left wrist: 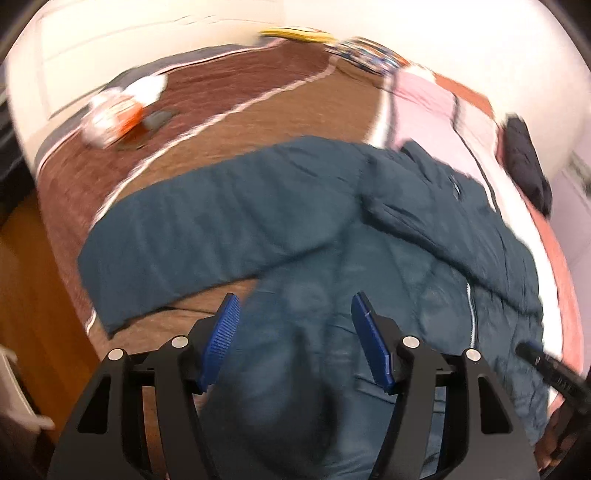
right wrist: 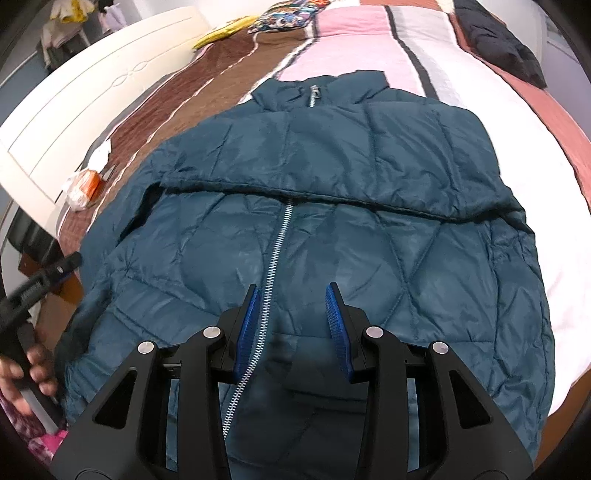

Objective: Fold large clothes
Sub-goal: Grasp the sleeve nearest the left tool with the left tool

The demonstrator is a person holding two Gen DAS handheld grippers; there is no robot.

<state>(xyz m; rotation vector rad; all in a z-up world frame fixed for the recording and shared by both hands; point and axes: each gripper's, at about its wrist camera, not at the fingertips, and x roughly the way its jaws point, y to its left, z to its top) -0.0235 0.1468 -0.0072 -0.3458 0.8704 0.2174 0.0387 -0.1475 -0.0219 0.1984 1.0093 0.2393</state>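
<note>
A dark teal quilted jacket [right wrist: 332, 221] lies front up on the bed, silver zipper [right wrist: 275, 251] down its middle, one sleeve folded across the chest. In the left wrist view the jacket [left wrist: 424, 288] fills the lower right and its other sleeve [left wrist: 207, 225] stretches out to the left over the bedspread. My left gripper [left wrist: 293, 314] is open and empty just above the jacket's left side; this view is blurred. My right gripper [right wrist: 293, 306] is open and empty above the lower front, its fingers either side of the zipper. The left gripper [right wrist: 55, 273] also shows at the right wrist view's left edge.
The bed has a striped brown, pink and white bedspread [right wrist: 354, 44] and a white headboard [right wrist: 92, 74]. A dark garment [right wrist: 498, 40] lies at the far right. An orange-and-white packet [right wrist: 83, 184], a yellow item [right wrist: 225, 33] and a patterned cloth [right wrist: 280, 18] lie along the far side. Wooden floor [left wrist: 33, 266] at left.
</note>
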